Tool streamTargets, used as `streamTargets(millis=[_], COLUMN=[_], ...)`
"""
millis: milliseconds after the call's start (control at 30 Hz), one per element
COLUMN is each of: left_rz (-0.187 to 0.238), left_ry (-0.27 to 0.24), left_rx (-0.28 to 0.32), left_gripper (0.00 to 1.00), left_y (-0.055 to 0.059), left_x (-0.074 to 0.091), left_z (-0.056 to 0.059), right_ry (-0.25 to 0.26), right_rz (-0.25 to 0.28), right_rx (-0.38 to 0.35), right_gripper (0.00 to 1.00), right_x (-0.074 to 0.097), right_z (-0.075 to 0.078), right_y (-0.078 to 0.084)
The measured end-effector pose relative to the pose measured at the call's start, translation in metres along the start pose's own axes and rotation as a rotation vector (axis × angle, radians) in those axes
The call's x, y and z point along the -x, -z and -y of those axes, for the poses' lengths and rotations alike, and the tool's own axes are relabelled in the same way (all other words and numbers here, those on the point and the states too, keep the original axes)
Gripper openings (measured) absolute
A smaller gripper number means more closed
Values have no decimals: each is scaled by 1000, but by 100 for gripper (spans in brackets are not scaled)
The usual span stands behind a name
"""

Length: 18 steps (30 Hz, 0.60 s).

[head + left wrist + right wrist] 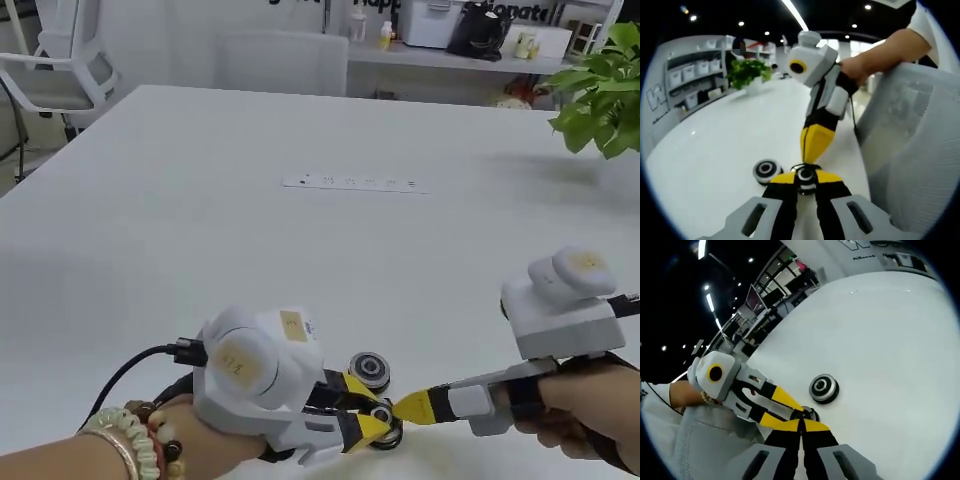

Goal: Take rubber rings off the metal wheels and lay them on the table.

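a broad white worktop [300, 250] runs through a bright office, with a power strip [352, 183] set flush in its middle. white mesh chairs [60, 70] stand at its far edge and a leafy green plant [605, 95] at the right. behind, a shelf [450, 58] carries boxes and bottles. wall shelves [690, 75] hold white bins under a dark ceiling with strip lights [795, 15].

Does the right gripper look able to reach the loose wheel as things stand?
Probably yes: the loose wheel lies on open table near the right gripper, with nothing between.
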<state>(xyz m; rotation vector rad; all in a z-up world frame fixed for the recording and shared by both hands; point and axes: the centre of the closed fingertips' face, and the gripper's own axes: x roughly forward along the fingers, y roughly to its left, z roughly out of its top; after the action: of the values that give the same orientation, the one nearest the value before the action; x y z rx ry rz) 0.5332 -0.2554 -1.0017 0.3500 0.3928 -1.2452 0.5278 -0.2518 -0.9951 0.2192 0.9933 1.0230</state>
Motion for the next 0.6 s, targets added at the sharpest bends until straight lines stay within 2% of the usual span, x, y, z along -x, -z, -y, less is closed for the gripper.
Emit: streamTargets(millis=[67,100,200,267,367,533,600], left_rz=[0,0,1,2,1,4,-7], left_ry=[-1,-2,-5,-5,-6,-5,4], left_rx=[0,0,1,4,-2,-3,3], left_gripper=[13,13,13,13,14,14,14], left_y=[0,0,0,0,-1,-1,-1], left_x=[0,0,-1,-1,-1,0,0], left_z=[0,0,0,0,0,2,2], right_ry=[-26,-64,0,40,42,50,52], right_rz=[7,35,37,0,-23,-13,-18], right_rx=[9,5,36,-11,7,5,8], right_gripper=[0,0,0,0,0,0,0], right_x=[-1,-1,0,-1,-3,-1,-1], right_z=[-4,-12,-2,7,8,15,15], right_y=[-1,-6,-9,0,6,2,3])
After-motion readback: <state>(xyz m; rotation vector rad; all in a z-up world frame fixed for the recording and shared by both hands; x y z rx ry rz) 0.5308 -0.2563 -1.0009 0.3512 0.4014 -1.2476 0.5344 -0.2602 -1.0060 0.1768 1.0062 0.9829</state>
